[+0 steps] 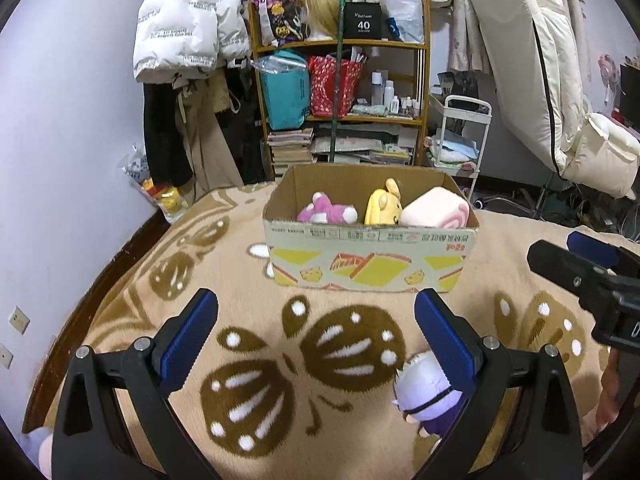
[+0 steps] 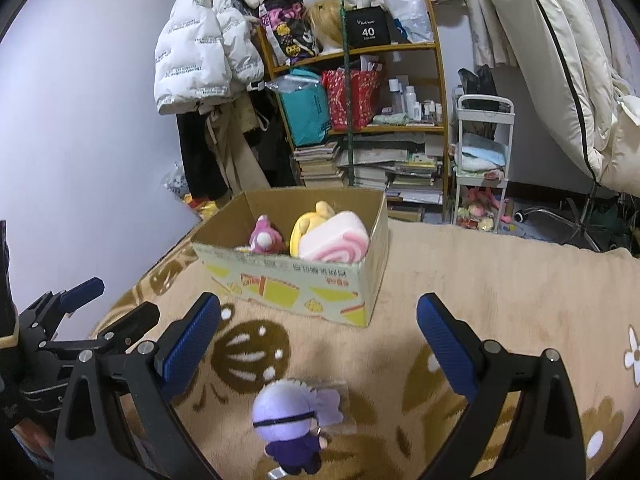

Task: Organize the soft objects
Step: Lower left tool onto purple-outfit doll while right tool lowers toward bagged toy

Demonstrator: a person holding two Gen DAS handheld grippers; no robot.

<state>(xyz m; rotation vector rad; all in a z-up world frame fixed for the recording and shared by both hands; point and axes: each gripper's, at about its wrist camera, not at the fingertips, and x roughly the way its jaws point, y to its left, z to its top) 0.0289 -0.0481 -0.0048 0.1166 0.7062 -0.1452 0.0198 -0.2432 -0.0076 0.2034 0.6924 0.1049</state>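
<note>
A cardboard box [image 1: 372, 268] [image 2: 288, 280] stands on the tan butterfly blanket [image 1: 256, 280]. It holds a pink plush [image 1: 326, 210] [image 2: 264, 236], a yellow plush [image 1: 384, 204] [image 2: 310, 220] and a pink-white roll cushion [image 1: 434, 208] [image 2: 336, 242]. A small doll with lilac hair and dark purple clothes [image 2: 290, 420] [image 1: 424, 396] lies on the blanket in front of the box. My right gripper [image 2: 318, 336] is open and empty, just above the doll. My left gripper [image 1: 316, 336] is open and empty, left of the doll.
A cluttered wooden shelf [image 1: 344, 80] with bags and books stands behind the box. A white puffer jacket [image 1: 184, 20] hangs at left. A white cart [image 2: 482, 152] and a folded mattress [image 1: 532, 60] stand at right. A pale plush [image 1: 38, 450] shows at the bottom left.
</note>
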